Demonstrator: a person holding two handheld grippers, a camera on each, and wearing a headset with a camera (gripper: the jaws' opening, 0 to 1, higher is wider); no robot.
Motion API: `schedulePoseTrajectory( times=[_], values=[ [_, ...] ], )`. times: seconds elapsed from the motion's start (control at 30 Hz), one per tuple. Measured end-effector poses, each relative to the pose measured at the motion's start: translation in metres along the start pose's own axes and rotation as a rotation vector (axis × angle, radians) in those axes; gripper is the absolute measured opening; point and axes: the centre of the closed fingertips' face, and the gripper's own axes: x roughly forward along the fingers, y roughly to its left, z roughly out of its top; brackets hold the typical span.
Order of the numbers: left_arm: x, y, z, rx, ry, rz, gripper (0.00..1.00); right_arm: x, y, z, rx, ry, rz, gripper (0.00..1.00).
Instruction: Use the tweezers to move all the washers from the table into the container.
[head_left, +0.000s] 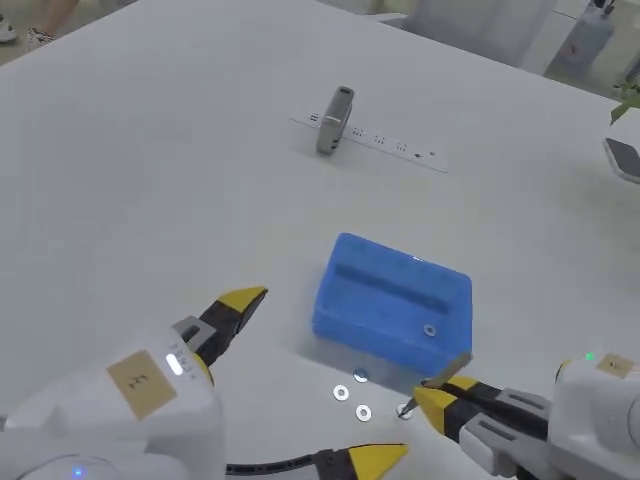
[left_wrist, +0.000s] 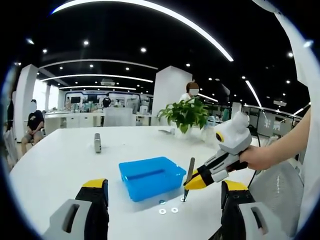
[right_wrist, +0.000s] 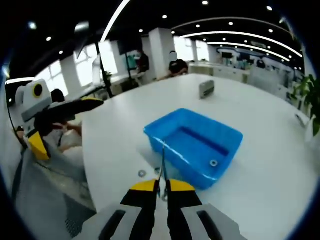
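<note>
Counting the washers (head_left: 341, 393), I make at least three loose on the table (head_left: 150, 200), just beside the near wall of the blue container (head_left: 340, 300). One washer (head_left: 430, 330) already lies inside, says the first.

Agreed, says the second. The tips of the tweezers (left_wrist: 189, 175) stand at the table beside that cluster. Whether they touch a washer there is too small to tell.

How should the pick go?

My judgement: bring the tips down steeply over one washer, either one leg through the hole or both across the rim. Squeeze gently so the flat ring does not flick away, lift it clear of the wall, then let go low over the container floor. Take the ring nearest the tips first, because the others lie close together and a sweep could scatter them.

And the right gripper (right_wrist: 162, 186)?

Its jaws are pressed together on the tweezers' handle, holding the tool pointed down at the table by the container.

The left gripper (head_left: 328, 372)?

Spread wide, with nothing between its jaws and touching nothing that I can see. It hovers near the washers on the side away from the tweezers. I would keep it back from the cluster, ready only to steady the container if it slides.
</note>
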Motion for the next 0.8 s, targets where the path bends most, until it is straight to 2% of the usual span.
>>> schedulePoseTrajectory(
  times=[0.07,0.17,0.3,0.37,0.43,0.5,0.57,0.7,0.8],
  values=[
    [0.0001,0.0003,-0.0004,0.005,0.003,0.002,0.95,-0.0004,0.0022,-0.0003,-0.020,0.007,0.002,0.04],
    [0.0003,0.0002,-0.0011,0.005,0.006,0.002,0.95,-0.0001,-0.0043,0.0002,-0.042,0.000,-0.005,0.04],
    [0.0004,0.0003,-0.0019,0.008,0.011,0.004,0.95,0.0013,-0.0055,-0.0004,-0.036,0.001,-0.003,0.04],
    [0.0004,0.0002,-0.0024,0.009,0.014,0.003,0.95,0.0026,-0.0029,-0.0053,-0.043,0.019,0.004,0.04],
    [0.0006,-0.0002,-0.0029,0.011,0.016,0.002,0.95,0.0022,0.0000,-0.0040,-0.052,0.012,0.009,0.04],
    [0.0008,0.0003,-0.0046,0.016,0.026,0.005,0.95,0.0035,-0.0020,-0.0051,-0.092,0.019,0.001,0.03],
    [0.0008,0.0003,-0.0050,0.018,0.029,0.005,0.95,0.0041,0.0023,-0.0051,-0.112,0.025,0.003,0.03],
    [-0.0001,0.0009,-0.0011,0.019,0.009,0.008,0.95,0.0045,0.0033,-0.0057,-0.144,0.040,-0.012,0.03],
    [-0.0009,0.0022,0.0017,0.005,-0.008,0.011,0.95,0.0048,0.0018,-0.0053,-0.130,0.036,-0.022,0.03]
  ],
)
